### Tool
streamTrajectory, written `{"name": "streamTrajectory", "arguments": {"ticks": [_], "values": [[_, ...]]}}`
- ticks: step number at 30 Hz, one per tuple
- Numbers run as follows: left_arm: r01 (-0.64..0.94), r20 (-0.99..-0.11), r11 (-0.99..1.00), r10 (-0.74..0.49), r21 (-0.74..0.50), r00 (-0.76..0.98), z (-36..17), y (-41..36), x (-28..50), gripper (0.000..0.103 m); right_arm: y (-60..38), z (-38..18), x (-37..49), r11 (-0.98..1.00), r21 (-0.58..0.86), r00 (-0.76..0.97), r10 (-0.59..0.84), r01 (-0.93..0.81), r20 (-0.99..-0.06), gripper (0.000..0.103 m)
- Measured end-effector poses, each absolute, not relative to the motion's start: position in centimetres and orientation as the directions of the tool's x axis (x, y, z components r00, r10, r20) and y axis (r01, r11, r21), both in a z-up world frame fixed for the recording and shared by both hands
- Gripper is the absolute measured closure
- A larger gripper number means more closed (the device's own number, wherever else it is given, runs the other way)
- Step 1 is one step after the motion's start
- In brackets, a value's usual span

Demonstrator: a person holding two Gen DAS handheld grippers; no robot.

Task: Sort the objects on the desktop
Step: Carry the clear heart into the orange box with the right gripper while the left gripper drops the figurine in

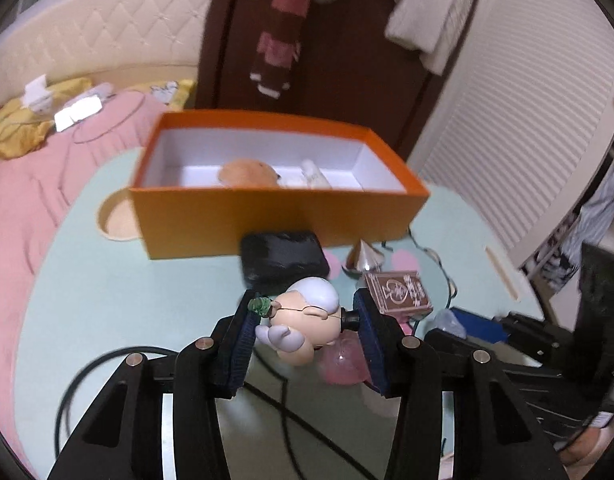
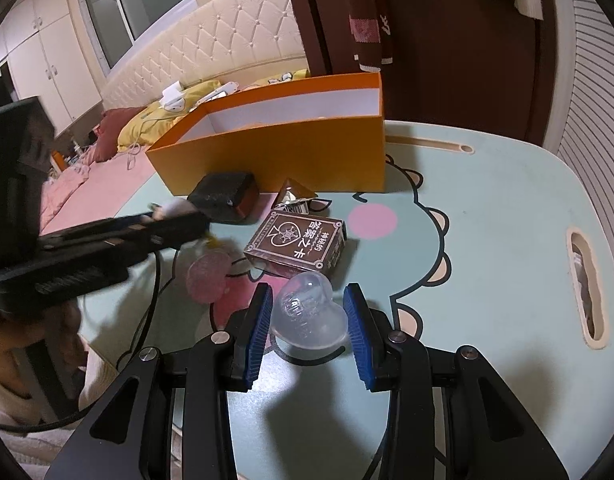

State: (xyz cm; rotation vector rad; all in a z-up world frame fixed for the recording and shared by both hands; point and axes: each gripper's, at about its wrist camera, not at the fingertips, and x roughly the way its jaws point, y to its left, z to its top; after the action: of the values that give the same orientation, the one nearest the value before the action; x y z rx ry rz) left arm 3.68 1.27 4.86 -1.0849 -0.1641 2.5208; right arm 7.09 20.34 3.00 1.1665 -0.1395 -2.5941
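Note:
My left gripper (image 1: 305, 300) is shut on a small figurine (image 1: 307, 314) with white hair and glasses, held above the mint-green table (image 1: 107, 300). Ahead stands an open orange box (image 1: 267, 216) with a brown plush (image 1: 247, 172) and a white item (image 1: 311, 176) inside. In the right wrist view my right gripper (image 2: 307, 292) has both blue pads against a clear heart (image 2: 307, 316) low over the table (image 2: 487, 220). The left gripper (image 2: 175, 220) reaches in, blurred, from the left toward the orange box (image 2: 287, 160).
A black case (image 2: 223, 196), a silver cone (image 2: 295, 196), a brown card box (image 2: 299, 244) and a pink heart (image 2: 209, 276) lie between the grippers and the box. A black cable (image 1: 283, 412) crosses the table. A bed with a pink blanket (image 1: 19, 220) lies to the left.

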Motion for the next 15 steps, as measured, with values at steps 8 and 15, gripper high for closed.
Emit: {"name": "streamTrajectory", "arguments": {"ticks": [8, 15], "values": [[-0.283, -0.631, -0.938, 0.343, -0.198, -0.696, 7.3, -0.6, 4.3, 0.057, 19.4, 3.8, 7.4, -0.957, 0.157, -0.652, -0.28, 0.242, -0.704, 0.064], [-0.3, -0.622, -0.937, 0.345, -0.18, -0.703, 8.1, -0.9, 3.7, 0.057, 19.0, 4.4, 7.1, -0.961, 0.132, -0.663, -0.264, 0.242, -0.7, 0.064]]}}
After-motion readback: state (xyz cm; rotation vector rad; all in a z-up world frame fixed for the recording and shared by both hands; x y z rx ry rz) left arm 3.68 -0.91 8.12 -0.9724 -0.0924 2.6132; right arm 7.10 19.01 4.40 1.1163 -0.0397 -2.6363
